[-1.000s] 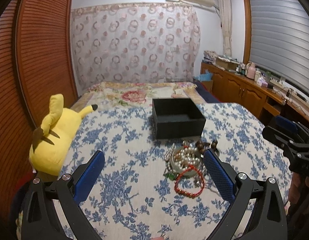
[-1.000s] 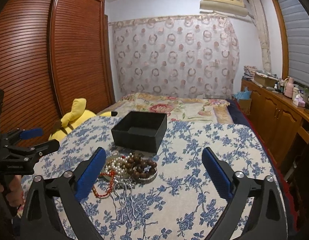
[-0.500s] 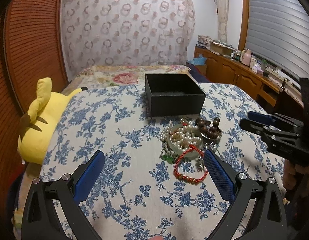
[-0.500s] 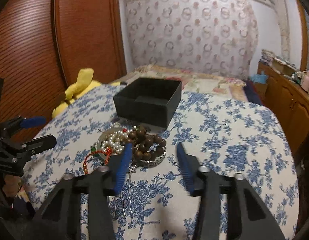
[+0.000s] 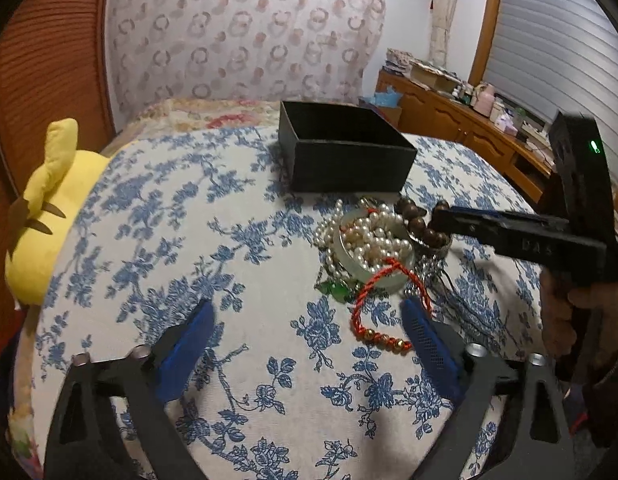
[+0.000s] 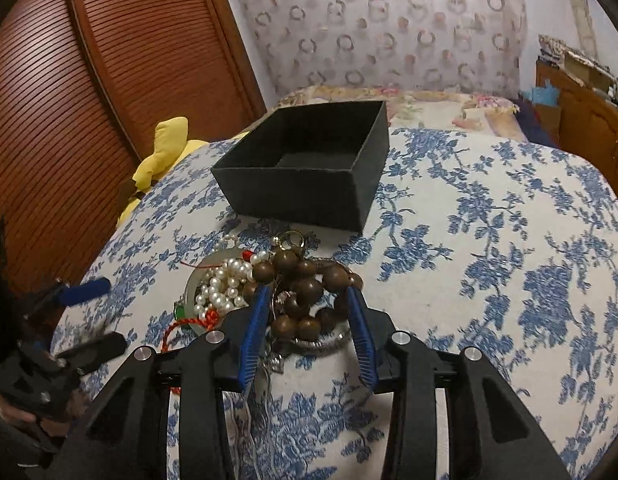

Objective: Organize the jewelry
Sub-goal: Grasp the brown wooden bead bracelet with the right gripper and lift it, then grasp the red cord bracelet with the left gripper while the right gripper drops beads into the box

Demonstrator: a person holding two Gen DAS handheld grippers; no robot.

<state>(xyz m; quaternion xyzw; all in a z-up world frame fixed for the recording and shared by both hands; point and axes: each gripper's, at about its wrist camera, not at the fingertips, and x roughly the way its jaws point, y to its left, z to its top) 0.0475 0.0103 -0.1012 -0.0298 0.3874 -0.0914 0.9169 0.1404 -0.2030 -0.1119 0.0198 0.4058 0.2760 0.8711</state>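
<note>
The right gripper [image 6: 307, 312] has its blue fingers half spread around the brown wooden bead bracelet [image 6: 305, 292], just in front of the open black box [image 6: 293, 192]. The left gripper [image 5: 305, 340] waits, spread wide. I think the next move is to squeeze gently, then lift.

A tangled pile of pearls [image 5: 373, 236], brown wooden beads [image 6: 305, 292] and a red cord bracelet [image 5: 383, 308] is lying just before an open black box [image 6: 309, 172].

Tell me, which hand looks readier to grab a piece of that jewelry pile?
The right. The right gripper has its fingers on both sides of the brown bead bracelet, part closed. The left gripper hangs wide open, short of the pile, beside the red cord bracelet.
</note>
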